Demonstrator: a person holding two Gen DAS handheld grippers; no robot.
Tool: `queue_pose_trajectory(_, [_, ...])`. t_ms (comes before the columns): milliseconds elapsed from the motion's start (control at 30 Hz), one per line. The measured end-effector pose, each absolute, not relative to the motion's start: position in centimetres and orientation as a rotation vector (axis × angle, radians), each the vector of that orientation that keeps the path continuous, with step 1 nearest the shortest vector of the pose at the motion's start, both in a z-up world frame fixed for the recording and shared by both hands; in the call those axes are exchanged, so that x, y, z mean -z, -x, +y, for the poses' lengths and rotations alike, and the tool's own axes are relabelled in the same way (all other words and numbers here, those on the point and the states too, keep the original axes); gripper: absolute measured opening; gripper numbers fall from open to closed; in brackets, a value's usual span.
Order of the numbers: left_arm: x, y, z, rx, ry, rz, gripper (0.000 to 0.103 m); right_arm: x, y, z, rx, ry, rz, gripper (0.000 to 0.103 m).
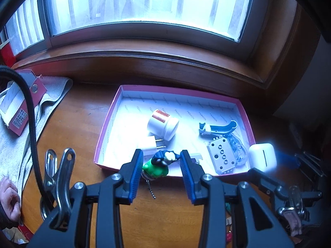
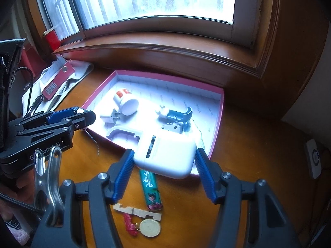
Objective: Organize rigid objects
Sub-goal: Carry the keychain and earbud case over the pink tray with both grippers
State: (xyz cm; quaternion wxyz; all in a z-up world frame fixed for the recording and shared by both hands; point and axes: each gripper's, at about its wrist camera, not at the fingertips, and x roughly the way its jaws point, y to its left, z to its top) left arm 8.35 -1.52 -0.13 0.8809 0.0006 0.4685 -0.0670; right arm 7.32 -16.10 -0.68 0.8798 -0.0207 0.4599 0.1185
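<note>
Pink-rimmed cardboard tray (image 1: 107,128) lies ahead of your left gripper (image 1: 161,162), clamped on a green-and-blue keychain figure (image 1: 160,163), while your right gripper (image 2: 164,161) clasps a white earbud case (image 2: 165,157).

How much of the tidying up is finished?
Done: a white jar, a plug and some small tools lie in the pink box. In hand: the left tongs hold a green toy, the right tongs a white case. Left: a green tube, a gold coin.
</note>
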Motion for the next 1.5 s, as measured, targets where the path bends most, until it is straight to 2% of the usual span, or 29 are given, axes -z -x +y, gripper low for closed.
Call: queue_pose_trajectory(1500, [4.9, -13.8, -2.3, 0.142, -0.01, 1.056, 0.038, 4.4, -12.7, -17.1, -0.198, 0.009, 1.057, 0.061])
